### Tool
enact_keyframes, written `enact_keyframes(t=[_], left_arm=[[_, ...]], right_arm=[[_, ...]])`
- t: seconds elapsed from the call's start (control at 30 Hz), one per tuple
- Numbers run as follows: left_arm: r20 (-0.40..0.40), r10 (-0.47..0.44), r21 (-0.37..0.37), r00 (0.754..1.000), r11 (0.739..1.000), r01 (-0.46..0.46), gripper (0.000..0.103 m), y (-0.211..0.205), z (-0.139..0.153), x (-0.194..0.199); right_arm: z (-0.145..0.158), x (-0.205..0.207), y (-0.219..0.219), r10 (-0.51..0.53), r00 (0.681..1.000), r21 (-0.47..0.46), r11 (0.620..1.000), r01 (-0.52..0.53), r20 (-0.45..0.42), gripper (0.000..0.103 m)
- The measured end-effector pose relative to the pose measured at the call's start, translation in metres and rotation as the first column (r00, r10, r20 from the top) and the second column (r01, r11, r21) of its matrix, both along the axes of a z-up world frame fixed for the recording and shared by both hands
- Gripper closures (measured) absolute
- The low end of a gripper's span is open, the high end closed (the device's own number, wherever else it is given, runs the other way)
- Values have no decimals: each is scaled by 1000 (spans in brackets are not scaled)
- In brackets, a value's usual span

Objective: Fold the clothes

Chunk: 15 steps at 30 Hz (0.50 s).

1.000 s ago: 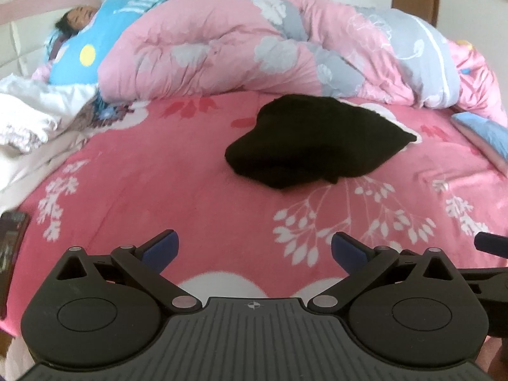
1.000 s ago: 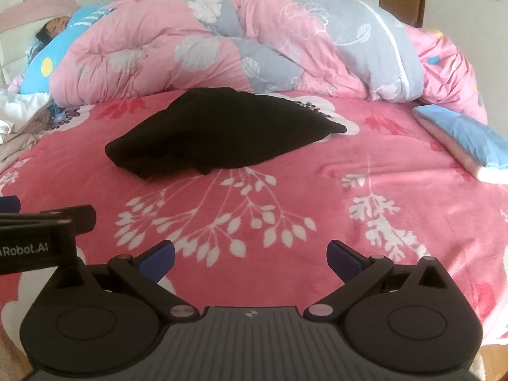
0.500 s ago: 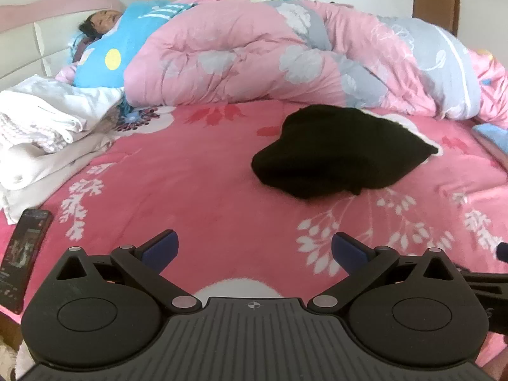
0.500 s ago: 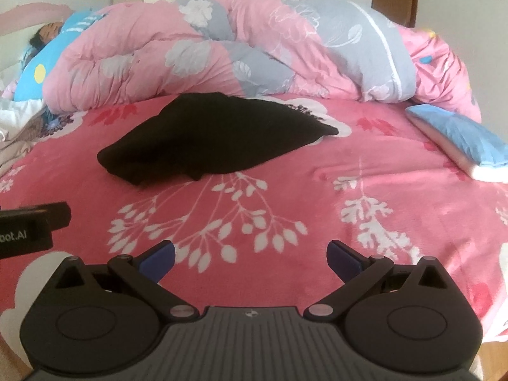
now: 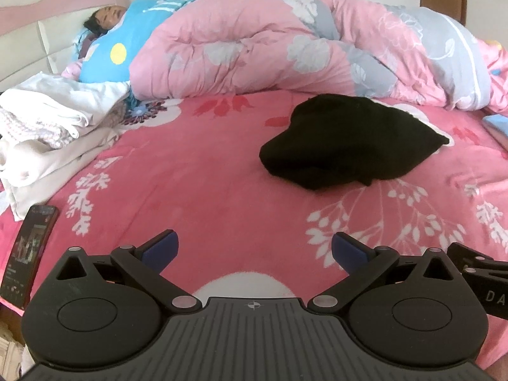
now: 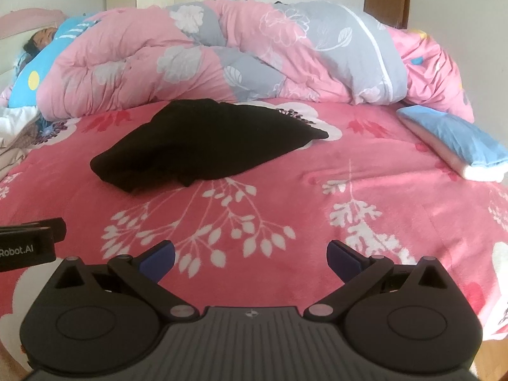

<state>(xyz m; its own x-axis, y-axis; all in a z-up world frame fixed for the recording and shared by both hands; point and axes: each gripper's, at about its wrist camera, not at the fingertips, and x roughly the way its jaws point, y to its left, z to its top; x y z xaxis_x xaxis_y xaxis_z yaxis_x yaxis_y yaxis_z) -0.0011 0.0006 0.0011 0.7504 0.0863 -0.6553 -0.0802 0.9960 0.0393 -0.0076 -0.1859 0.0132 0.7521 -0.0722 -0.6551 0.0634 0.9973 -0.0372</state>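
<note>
A: Where is the crumpled black fabric garment?

B: It lies in a loose heap on the pink bedsheet with white leaf print, well ahead of the left gripper and off to its right. From the right gripper the same garment sits ahead and to the left.

A: Is either tool gripping it?

B: No. Both stand spread wide with nothing between the blue pads, low over the sheet at the near edge of the bed, side by side.

A: And farther out?

B: Beyond the garment runs a bunched pink and grey floral quilt, with a person lying under it at the far left. Left of the left gripper are a pile of white folded laundry and a dark phone with a lit screen. Far right of the right gripper lies a blue pillow
</note>
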Motion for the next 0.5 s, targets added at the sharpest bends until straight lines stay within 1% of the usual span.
enact_keyframes(t=[0.17,0.3,0.5], left_arm=[[-1,1,-2,1000,1000,-1,0,0,-1,1],[-8,4,-4,1000,1000,-4,0,1,-2,2],[-19,6,-6,1000,1000,-6,0,4,-3,3]], right_arm=[[-3,1,1,1,1000,3,1000,-1,-14,0],[1,1,3,5,1000,-7,1000,-5,0,0],[0,1,3,3,1000,-5,1000,-3,-14,0]])
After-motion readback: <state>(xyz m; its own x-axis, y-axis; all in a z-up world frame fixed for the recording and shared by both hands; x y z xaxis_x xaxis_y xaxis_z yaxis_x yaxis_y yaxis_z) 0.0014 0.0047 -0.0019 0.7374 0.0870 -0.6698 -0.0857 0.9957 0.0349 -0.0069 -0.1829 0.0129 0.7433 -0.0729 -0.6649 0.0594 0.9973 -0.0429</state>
